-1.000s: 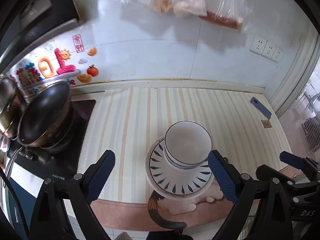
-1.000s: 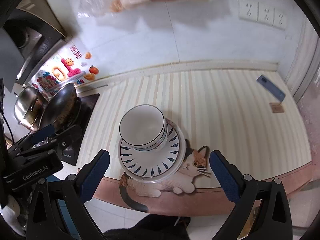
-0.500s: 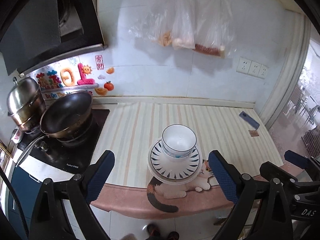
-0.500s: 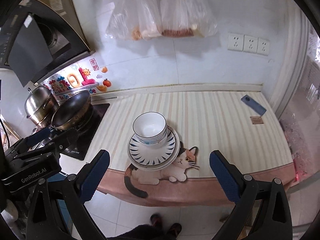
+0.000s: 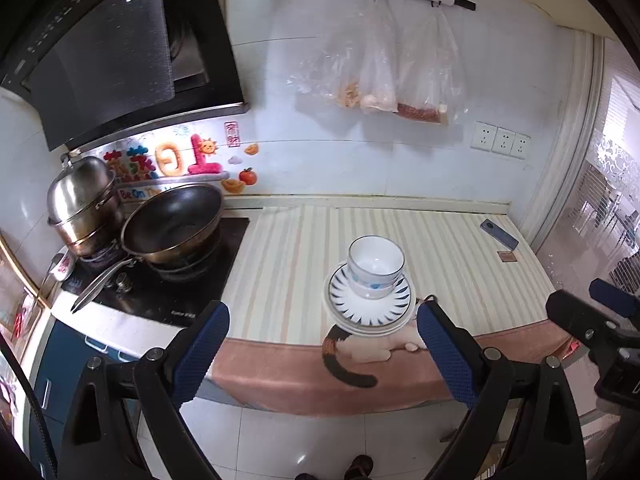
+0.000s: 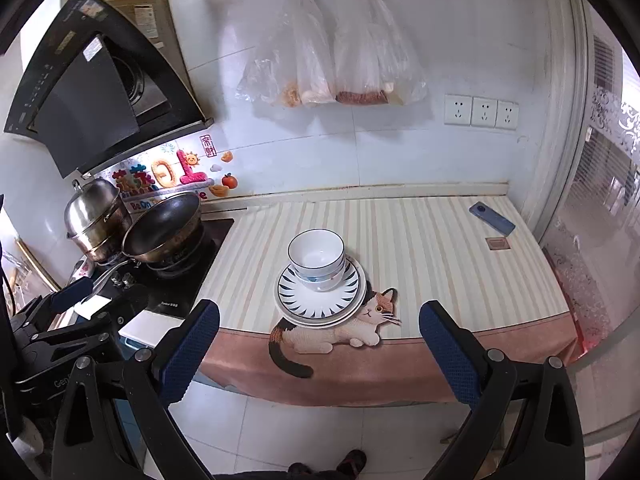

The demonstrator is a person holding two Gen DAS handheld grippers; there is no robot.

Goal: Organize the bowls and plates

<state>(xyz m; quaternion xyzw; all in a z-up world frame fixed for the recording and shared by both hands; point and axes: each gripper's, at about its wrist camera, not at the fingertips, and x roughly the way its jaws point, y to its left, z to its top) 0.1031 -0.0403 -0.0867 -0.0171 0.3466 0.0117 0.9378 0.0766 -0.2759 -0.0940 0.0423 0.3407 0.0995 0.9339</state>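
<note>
Far left: steel lidded pot [image 5: 82, 204] on the hob, dark wok [image 5: 172, 222] just beside it on the right, the two apparently touching. Black range hood [image 5: 108, 52] above them. Coloured stickers [image 6: 168, 174] on the wall behind the hob.

Left hand-held gripper [image 5: 322, 354]: jaws spread wide, blue pads well apart, nothing between them. It is held off the table's front edge, above the floor.

Centre: striped table [image 5: 288, 264]. Near its front edge stands a stack of plates [image 5: 370, 312], top one white with blue ray pattern; at least two plates, exact count unclear. White bowls [image 5: 374, 266] with blue rim sit upright and nested on the top plate, slightly toward its back; two seem to be there. The stack partly covers a cat picture [image 6: 352, 326] printed on the table cover.

Above centre: clear plastic bags [image 6: 332, 72] hang from a wall rail.

Right hand-held gripper [image 6: 320, 350]: jaws likewise wide open, empty, off the front edge, clear of the stack.

Right: three wall sockets [image 6: 482, 112]. Blue phone [image 6: 491, 219] flat near the table's back right corner, a small brown square [image 6: 498, 243] just beside it.
</note>
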